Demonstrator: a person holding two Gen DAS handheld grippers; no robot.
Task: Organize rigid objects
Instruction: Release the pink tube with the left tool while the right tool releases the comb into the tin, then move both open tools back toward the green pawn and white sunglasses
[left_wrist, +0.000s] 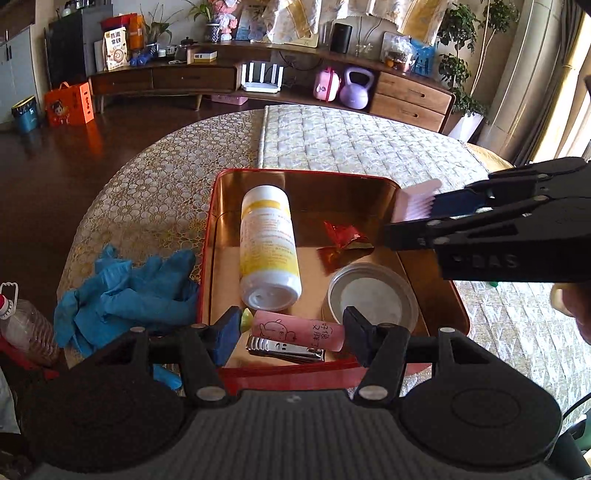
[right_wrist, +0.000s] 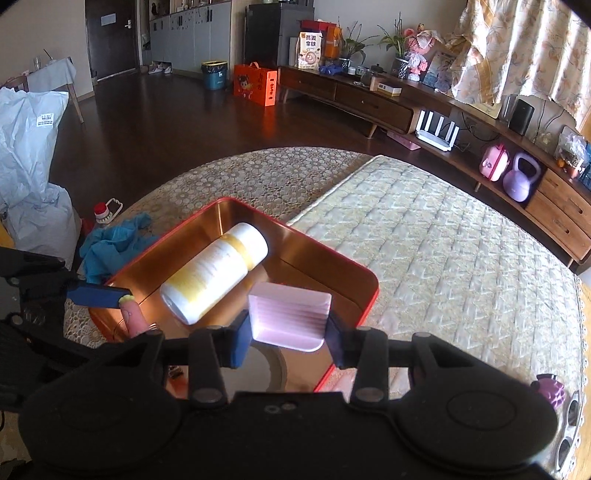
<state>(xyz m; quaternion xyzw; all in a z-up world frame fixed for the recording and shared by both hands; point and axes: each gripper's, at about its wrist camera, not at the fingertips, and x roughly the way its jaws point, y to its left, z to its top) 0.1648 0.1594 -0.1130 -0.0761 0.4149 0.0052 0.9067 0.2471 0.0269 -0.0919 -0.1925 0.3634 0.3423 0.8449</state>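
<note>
A red tin tray (left_wrist: 207, 258) with a gold inside sits on the table. In it lie a white and yellow bottle (left_wrist: 267, 247), a round tin lid (left_wrist: 373, 295), a red wrapper (left_wrist: 345, 236) and a nail clipper (left_wrist: 286, 349). My left gripper (left_wrist: 291, 332) is shut on a pink tube (left_wrist: 299, 330) with a yellow cap, low over the tray's near edge. My right gripper (right_wrist: 288, 328) is shut on a pink comb (right_wrist: 290, 314) and holds it above the tray's right side (right_wrist: 369, 295); it also shows in the left wrist view (left_wrist: 417, 201).
Blue gloves (left_wrist: 125, 291) lie left of the tray, with a plastic bottle (left_wrist: 26, 328) beyond them at the table's edge. A quilted mat (right_wrist: 443, 258) covers the table's right part. A purple toy (right_wrist: 550, 391) and glasses (right_wrist: 569, 428) lie at the far right.
</note>
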